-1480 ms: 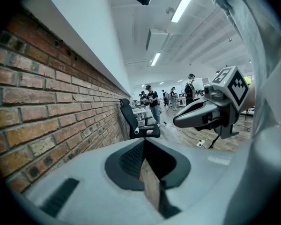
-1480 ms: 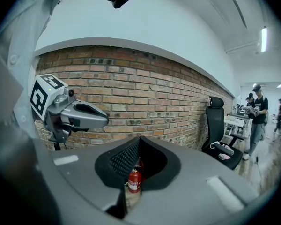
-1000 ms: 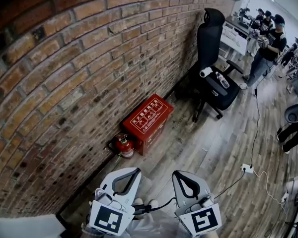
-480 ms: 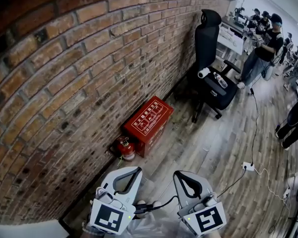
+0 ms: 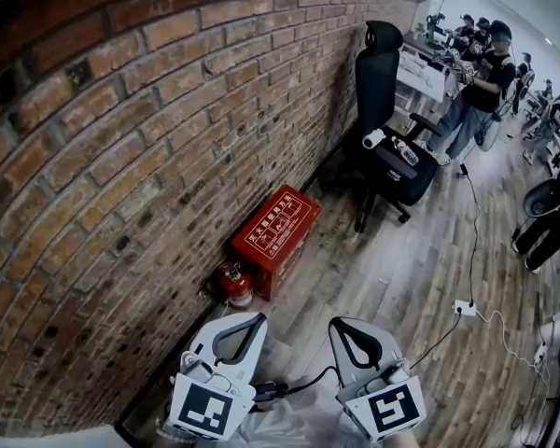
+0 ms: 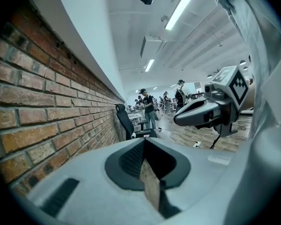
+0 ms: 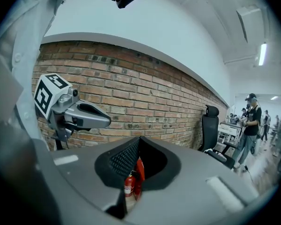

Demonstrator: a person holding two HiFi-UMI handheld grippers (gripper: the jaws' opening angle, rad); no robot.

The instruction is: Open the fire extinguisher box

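Note:
The red fire extinguisher box (image 5: 275,241) lies on the wooden floor against the brick wall, its white-printed lid facing up and shut. A small red extinguisher (image 5: 233,283) stands at its near end. My left gripper (image 5: 252,321) and right gripper (image 5: 340,326) hover side by side at the bottom of the head view, well short of the box, both shut with nothing held. In the right gripper view the extinguisher (image 7: 129,184) and a sliver of the box (image 7: 139,168) show through the slit of the right gripper (image 7: 139,139). The left gripper (image 6: 144,140) points along the wall.
A brick wall (image 5: 121,157) runs along the left. A black office chair (image 5: 387,138) stands beyond the box, with a white roll on its seat. Several people (image 5: 476,91) stand at desks at the back right. A power strip (image 5: 465,308) and its cable lie on the floor at the right.
The head view has drifted slightly, so the box and chair sit a little further left. Both grippers keep their places and stay shut.

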